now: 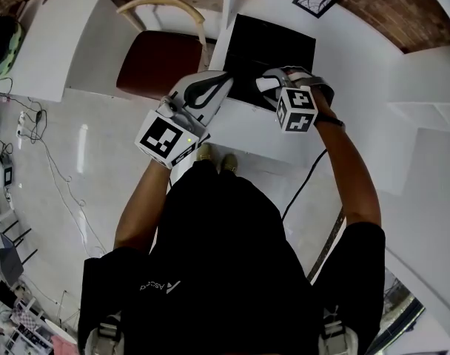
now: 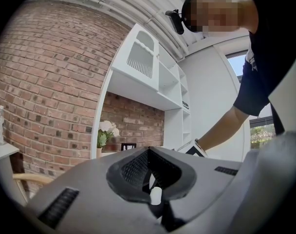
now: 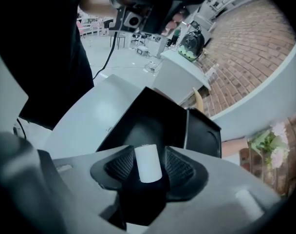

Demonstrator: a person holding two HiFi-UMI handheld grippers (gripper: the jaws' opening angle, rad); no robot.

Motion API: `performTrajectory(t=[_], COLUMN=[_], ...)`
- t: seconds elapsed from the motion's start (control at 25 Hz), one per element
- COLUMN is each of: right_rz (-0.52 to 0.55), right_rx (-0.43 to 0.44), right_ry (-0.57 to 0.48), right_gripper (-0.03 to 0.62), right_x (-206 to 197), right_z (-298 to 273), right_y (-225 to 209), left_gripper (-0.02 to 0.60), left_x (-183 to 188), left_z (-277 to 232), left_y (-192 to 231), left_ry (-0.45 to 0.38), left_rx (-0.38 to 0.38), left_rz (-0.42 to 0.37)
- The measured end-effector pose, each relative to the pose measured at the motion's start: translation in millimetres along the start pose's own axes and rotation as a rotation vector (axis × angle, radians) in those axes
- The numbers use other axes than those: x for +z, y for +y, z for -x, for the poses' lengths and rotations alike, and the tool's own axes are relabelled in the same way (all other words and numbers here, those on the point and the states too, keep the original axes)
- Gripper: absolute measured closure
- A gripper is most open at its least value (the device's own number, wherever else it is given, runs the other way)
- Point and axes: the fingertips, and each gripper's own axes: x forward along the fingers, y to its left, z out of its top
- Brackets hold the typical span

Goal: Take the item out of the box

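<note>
A black box stands open on the white table; the right gripper view looks down into the box, whose inside is too dark to make out. My right gripper hovers at its near edge, and the right gripper is open. A short white cylinder stands between the pads with a slim gap on each side; whether it belongs to the gripper I cannot tell. My left gripper is at the box's left edge. The left gripper is shut on nothing and points up at the wall.
A chair with a red-brown seat stands left of the table, and another white desk lies beyond it. A black cable hangs off the table's near edge. White shelving and a flower vase back onto the brick wall.
</note>
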Motion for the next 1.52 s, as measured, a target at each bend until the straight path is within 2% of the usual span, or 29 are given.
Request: performTrajectory(t=[0.48, 0.68, 0.72, 0.96, 1.08, 1.2, 1.52], right_rz=[0.084, 0.092, 0.091, 0.054, -0.007, -0.116, -0.45], right_rx=[0.018, 0.014, 0.007, -0.017, -0.052, -0.105, -0.343], right_ry=[0.168, 0.175, 0.172, 0.154, 0.11, 0.035, -0.241], right_gripper=[0.39, 0.391, 0.416, 0.421, 0.421, 0.421, 0.421], right_x=[-26, -27, -27, -25, -20, -10, 17], right_z=[-41, -45, -45, -40, -31, -14, 70], right_y=[6, 5, 5, 6, 3, -2, -18], left_gripper=[0.583, 0.583, 0.583, 0.583, 0.583, 0.583, 0.583], left_x=[-13, -18, -19, -23, -23, -21, -7], left_z=[8, 11, 11, 8, 4, 1, -6], left_y=[14, 17, 17, 13, 10, 8, -7], left_ry=[0.02, 0.025, 0.027, 0.039, 0.049, 0.041, 0.024], left_rx=[-0.005, -0.01, -0.011, -0.029, -0.044, -0.053, -0.083], left_rz=[0.031, 0.042, 0.044, 0.048, 0.047, 0.044, 0.021])
